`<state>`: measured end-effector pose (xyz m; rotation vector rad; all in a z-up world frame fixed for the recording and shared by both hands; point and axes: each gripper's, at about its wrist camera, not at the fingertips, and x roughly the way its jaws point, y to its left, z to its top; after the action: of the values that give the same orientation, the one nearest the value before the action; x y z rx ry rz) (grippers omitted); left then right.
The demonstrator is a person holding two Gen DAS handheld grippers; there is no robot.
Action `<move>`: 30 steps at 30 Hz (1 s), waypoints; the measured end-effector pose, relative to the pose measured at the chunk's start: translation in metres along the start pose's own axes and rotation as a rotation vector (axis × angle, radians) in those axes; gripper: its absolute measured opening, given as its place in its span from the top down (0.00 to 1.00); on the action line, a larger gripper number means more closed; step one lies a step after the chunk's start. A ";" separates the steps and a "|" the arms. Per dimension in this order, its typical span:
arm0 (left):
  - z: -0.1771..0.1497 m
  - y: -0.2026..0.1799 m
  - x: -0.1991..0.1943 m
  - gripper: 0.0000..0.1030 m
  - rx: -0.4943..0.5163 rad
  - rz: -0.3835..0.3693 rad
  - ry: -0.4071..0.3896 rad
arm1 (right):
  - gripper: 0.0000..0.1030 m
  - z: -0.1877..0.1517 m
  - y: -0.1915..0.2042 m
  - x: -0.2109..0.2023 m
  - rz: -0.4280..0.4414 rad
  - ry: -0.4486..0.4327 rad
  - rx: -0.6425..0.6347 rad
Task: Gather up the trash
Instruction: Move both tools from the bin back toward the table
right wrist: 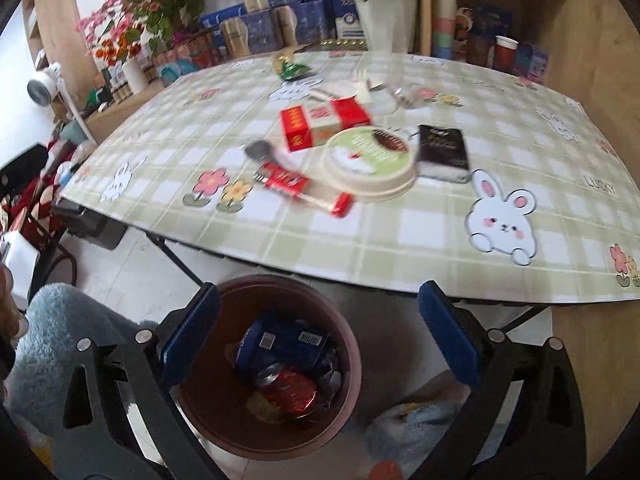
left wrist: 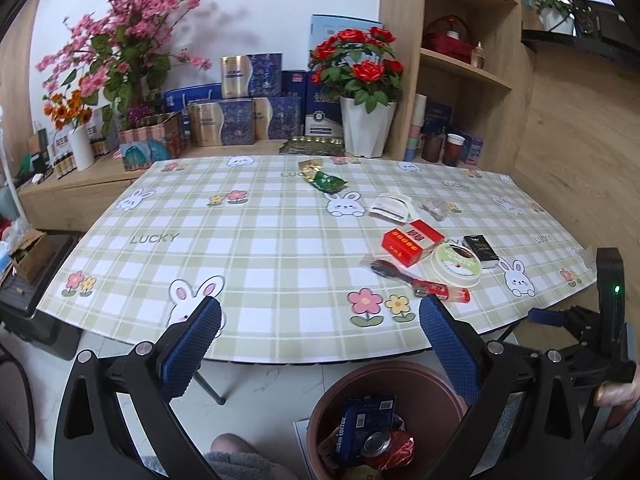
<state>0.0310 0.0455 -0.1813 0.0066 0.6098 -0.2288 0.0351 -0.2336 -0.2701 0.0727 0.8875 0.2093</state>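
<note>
A brown bin [right wrist: 352,364] stands on the floor under the table's near edge, holding a blue coffee bag [right wrist: 280,344], a crushed red can [right wrist: 292,390] and other scraps. My right gripper [right wrist: 318,344] hangs open above the bin, nothing between its blue pads. My left gripper [left wrist: 320,344] is open and empty too, above the table edge, with the bin [left wrist: 424,380] below it. On the checked tablecloth [left wrist: 240,248] lie a red box [left wrist: 410,242], a round lid [left wrist: 458,266], a black packet [left wrist: 482,249], a wrapped plastic spoon [left wrist: 416,284], a green wrapper [left wrist: 326,182] and white packets [left wrist: 390,208].
Behind the table a low shelf carries blue and gold boxes [left wrist: 240,116], a potted red rose [left wrist: 360,76] and pink blossoms [left wrist: 132,32]. A wooden shelf unit [left wrist: 464,60] with cups stands at the right. Black cases [left wrist: 28,304] sit on the floor at the left. A person's fluffy slippers [right wrist: 60,340] flank the bin.
</note>
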 end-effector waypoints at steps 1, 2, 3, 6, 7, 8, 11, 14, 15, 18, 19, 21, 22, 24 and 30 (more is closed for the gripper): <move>0.001 -0.002 0.002 0.06 0.001 -0.005 0.002 | 0.05 0.001 -0.005 -0.002 0.000 -0.004 0.011; 0.002 -0.005 0.004 0.06 0.001 -0.012 0.004 | 0.05 0.001 -0.007 -0.003 -0.005 -0.008 0.015; 0.002 -0.007 0.005 0.06 0.003 -0.015 0.007 | 0.05 0.002 -0.012 -0.004 -0.015 -0.014 0.020; 0.003 -0.015 0.011 0.06 0.010 -0.024 0.019 | 0.05 0.004 -0.024 -0.003 -0.028 -0.016 0.033; 0.003 -0.017 0.013 0.06 0.015 -0.026 0.023 | 0.05 0.004 -0.026 -0.003 -0.027 -0.016 0.038; 0.002 -0.020 0.015 0.06 0.020 -0.027 0.027 | 0.05 0.004 -0.030 -0.002 -0.022 -0.016 0.047; 0.002 -0.025 0.021 0.06 0.027 -0.029 0.039 | 0.05 0.002 -0.041 0.003 0.017 -0.006 0.086; 0.002 -0.031 0.030 0.06 0.029 -0.034 0.059 | 0.05 0.001 -0.047 0.006 0.017 -0.010 0.098; 0.002 -0.033 0.032 0.06 0.030 -0.038 0.064 | 0.06 0.001 -0.049 0.007 0.014 -0.012 0.097; 0.002 -0.041 0.039 0.06 0.043 -0.052 0.080 | 0.06 0.001 -0.051 0.008 -0.006 -0.019 0.079; 0.003 -0.044 0.042 0.06 0.051 -0.052 0.087 | 0.06 0.001 -0.052 0.008 -0.013 -0.024 0.072; 0.003 -0.051 0.048 0.06 0.059 -0.061 0.100 | 0.06 0.003 -0.054 0.008 -0.032 -0.032 0.060; 0.002 -0.053 0.051 0.06 0.058 -0.069 0.106 | 0.06 0.004 -0.056 0.008 -0.038 -0.038 0.057; 0.002 -0.058 0.058 0.06 0.058 -0.081 0.119 | 0.06 0.007 -0.059 0.009 -0.054 -0.051 0.052; 0.002 -0.079 0.081 0.06 0.114 -0.124 0.150 | 0.06 0.011 -0.069 0.011 -0.067 -0.055 0.064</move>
<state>0.0795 -0.0487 -0.2208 0.0967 0.7467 -0.3856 0.0610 -0.2982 -0.2821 0.1074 0.8409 0.1158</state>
